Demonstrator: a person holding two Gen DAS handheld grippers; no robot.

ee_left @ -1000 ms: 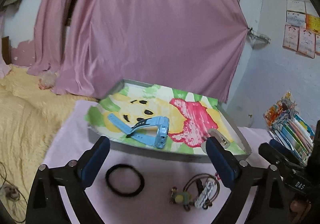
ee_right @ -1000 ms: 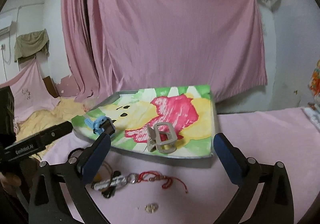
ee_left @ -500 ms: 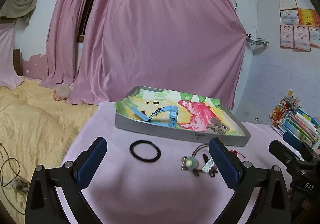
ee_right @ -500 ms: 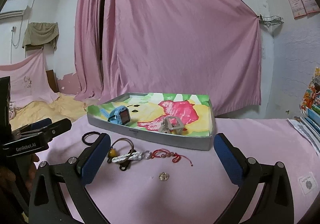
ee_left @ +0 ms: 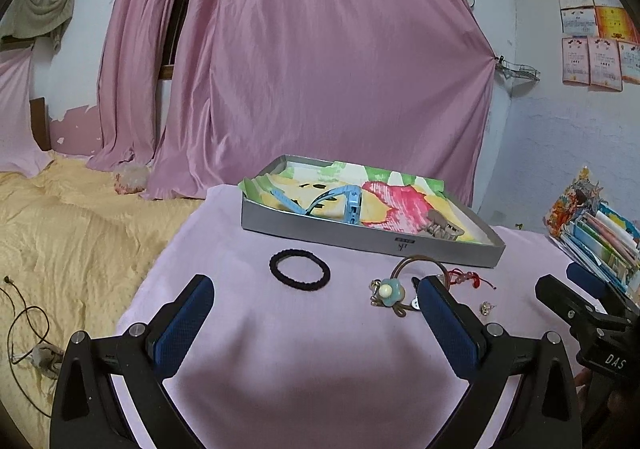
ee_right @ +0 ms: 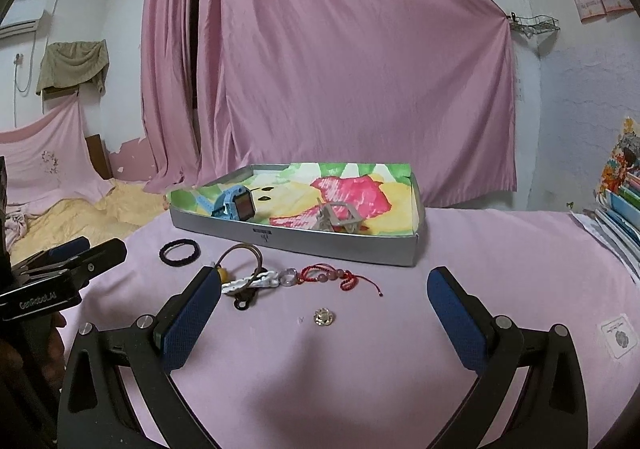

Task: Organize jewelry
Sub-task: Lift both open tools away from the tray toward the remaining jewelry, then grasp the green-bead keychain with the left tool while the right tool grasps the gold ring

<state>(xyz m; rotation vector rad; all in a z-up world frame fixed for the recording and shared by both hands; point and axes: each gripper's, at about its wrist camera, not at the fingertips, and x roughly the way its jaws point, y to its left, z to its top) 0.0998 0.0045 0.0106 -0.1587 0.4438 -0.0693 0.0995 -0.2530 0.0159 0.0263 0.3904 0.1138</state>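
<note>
Both claws spread wide above jewelry on a pink-covered table

The left claw [ee_left: 316, 299], marked "GenRobot.AI", and right claw [ee_right: 326, 291], marked "DAS", hold nothing. A blue watch [ee_right: 236, 205] and grey clip [ee_right: 338, 219] lie in the tray [ee_right: 320, 247]; black hair tie [ee_left: 300, 269], red cord bracelet [ee_right: 340, 277] in front.

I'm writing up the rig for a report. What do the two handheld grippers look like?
Both match: the left gripper and right gripper have black angular frames with silver screws, each carrying two fingers faced with dark blue textured pads. Seen from the other camera, the left body bears white "GenRobot.AI" lettering; the right shows "DAS".
</note>
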